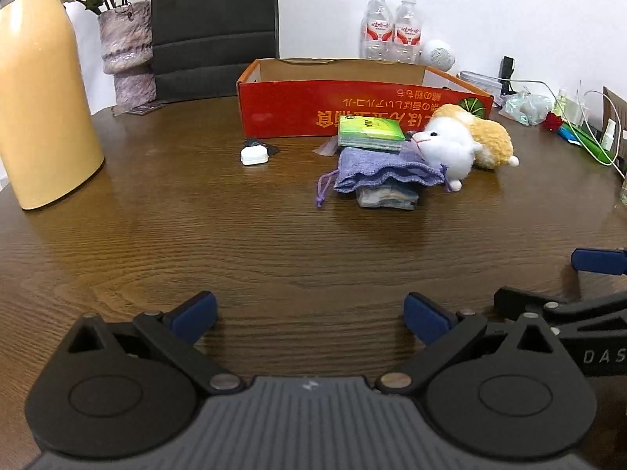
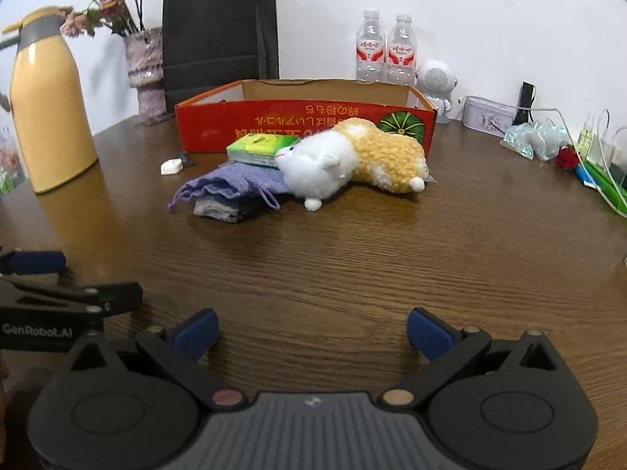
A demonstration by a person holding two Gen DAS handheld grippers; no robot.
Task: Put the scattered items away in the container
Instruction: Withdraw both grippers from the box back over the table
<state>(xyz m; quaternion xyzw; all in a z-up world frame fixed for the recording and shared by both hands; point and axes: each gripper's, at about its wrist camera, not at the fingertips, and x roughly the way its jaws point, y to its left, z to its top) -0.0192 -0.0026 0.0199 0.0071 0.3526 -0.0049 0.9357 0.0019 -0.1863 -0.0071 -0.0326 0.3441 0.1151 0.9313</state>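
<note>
1. Your left gripper [image 1: 309,315] hangs low over the near edge of the desk [image 1: 274,243], its two blue pads spread wide with nothing between them.
2. Your right gripper [image 2: 311,333] sits just beside it, likewise spread wide and holding nothing.
3. One red cardboard box [image 2: 305,125] stands open-topped toward the far edge of the desk, its print upside down to you.
4. Five loose items lie in front of the box's near wall:
   - one plush toy [image 2: 352,160], white and yellow, on its side;
   - one green tissue pack [image 2: 262,149], touching the toy's head;
   - one purple drawstring pouch [image 2: 231,186], partly under the tissue pack;
   - one folded bundle [image 2: 219,207] under the pouch; what it is you cannot tell;
   - one small white case [image 2: 171,166], apart from the pile, toward the left edge.
5. At the far edge stand two water bottles [image 2: 386,49], one dark paper bag [image 2: 219,35], one vase of dried flowers [image 2: 145,62] and one white astronaut figure [image 2: 435,82].
6. One yellow flask [image 2: 47,109] stands by the left edge.
7. One small tin [image 2: 486,119], crumpled plastic wrap [image 2: 537,139] and cables crowd the right edge.
</note>
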